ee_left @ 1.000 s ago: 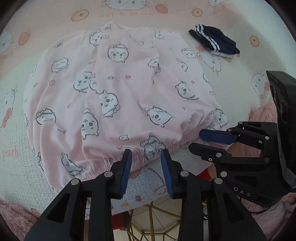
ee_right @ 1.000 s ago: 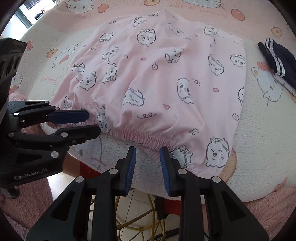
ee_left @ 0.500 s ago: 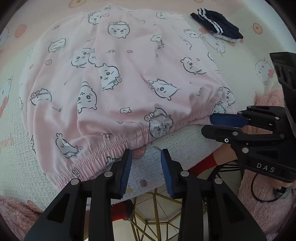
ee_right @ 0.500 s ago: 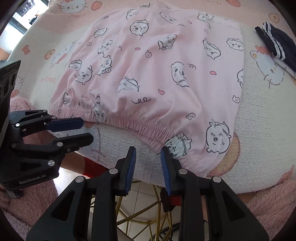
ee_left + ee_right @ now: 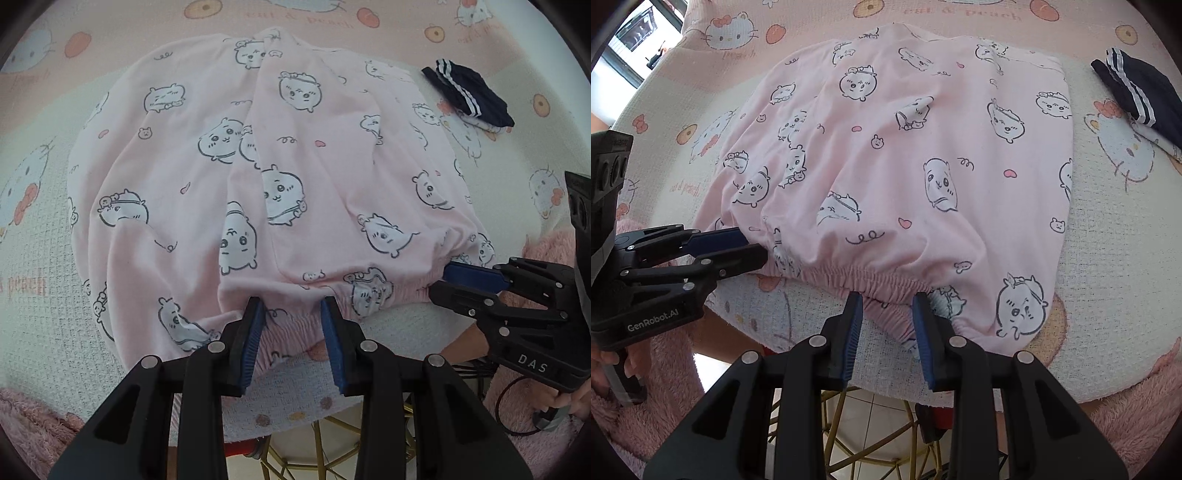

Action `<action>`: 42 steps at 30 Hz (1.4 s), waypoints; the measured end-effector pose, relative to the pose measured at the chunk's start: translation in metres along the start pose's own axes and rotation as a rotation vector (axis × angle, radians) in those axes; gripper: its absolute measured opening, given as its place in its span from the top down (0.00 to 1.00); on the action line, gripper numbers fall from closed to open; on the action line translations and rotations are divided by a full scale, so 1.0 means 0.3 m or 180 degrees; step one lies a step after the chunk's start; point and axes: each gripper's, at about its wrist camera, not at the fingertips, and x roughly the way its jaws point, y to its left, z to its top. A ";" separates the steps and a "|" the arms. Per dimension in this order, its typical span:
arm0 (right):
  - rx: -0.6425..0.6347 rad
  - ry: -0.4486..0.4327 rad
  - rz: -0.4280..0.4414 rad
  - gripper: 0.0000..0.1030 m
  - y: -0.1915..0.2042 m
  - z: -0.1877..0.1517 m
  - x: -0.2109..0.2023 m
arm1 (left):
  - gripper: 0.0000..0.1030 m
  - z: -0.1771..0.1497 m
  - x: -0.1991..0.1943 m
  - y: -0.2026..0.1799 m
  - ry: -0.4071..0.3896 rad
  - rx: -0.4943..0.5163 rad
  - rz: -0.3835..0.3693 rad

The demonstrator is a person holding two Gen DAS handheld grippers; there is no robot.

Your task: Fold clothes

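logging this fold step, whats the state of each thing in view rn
pink garment: spread flat, unfolded, elastic hem at near edge
left gripper: open, jaws astride the hem
right gripper: open, jaws astride the hem
navy striped garment: folded, lying apart at far right

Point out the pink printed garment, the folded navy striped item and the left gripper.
pink printed garment (image 5: 332, 177), left wrist view, on its flat middle.
folded navy striped item (image 5: 1145, 96), right wrist view, on the dark top.
left gripper (image 5: 291, 314), left wrist view, between the fingertips.
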 end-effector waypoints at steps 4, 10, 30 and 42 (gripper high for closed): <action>0.0022 -0.0100 0.0029 0.73 0.003 0.018 -0.018 | 0.67 0.036 0.008 0.032 -0.0083 -0.0037 0.0067; 0.0082 -0.0110 0.0004 0.73 -0.022 0.038 -0.007 | 0.67 0.081 0.029 0.066 -0.0247 -0.0027 0.0256; 0.0795 -0.0075 0.0049 0.72 -0.183 -0.053 -0.083 | 0.67 -0.134 -0.119 0.234 -0.0225 -0.1232 -0.0062; 0.0968 0.0148 -0.0180 0.72 -0.249 -0.098 -0.074 | 0.67 -0.120 -0.048 0.231 -0.0065 -0.1093 0.0114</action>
